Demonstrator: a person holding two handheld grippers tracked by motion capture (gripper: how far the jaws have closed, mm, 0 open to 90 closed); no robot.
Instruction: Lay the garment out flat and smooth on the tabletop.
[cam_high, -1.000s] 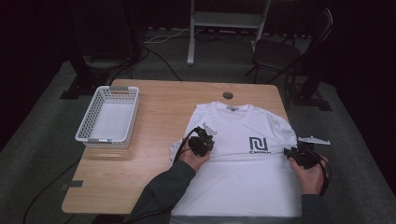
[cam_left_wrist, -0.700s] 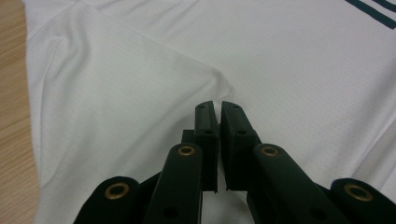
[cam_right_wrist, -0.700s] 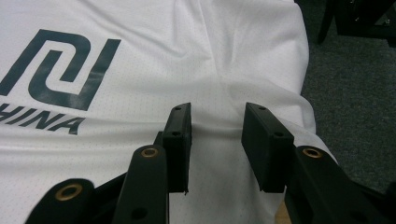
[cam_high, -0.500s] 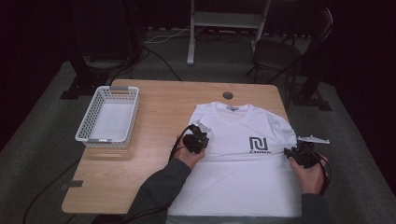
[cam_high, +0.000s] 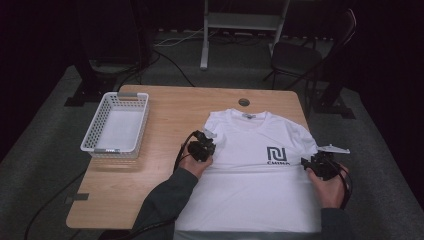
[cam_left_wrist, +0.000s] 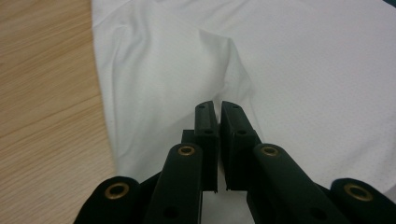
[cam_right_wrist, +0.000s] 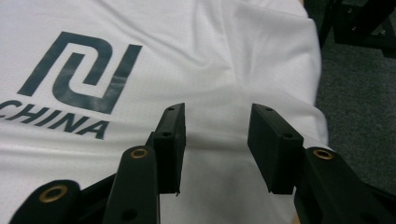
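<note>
Overhead, a light wooden bench (cam_high: 165, 165) stands on grey carpet in a dark room, a black folding chair (cam_high: 300, 52) behind it. Spread flat across the bench's right half is a white T-shirt printed with a dark logo (cam_high: 260, 165), its hem over the near edge. A white slotted plastic basket (cam_high: 116, 125) sits toward the left edge, bare wood between. The left gripper (cam_left_wrist: 218, 109) has its fingers nearly closed above the sleeve, holding nothing; the right gripper (cam_right_wrist: 215, 123) hovers with fingers wide apart, empty.
</note>
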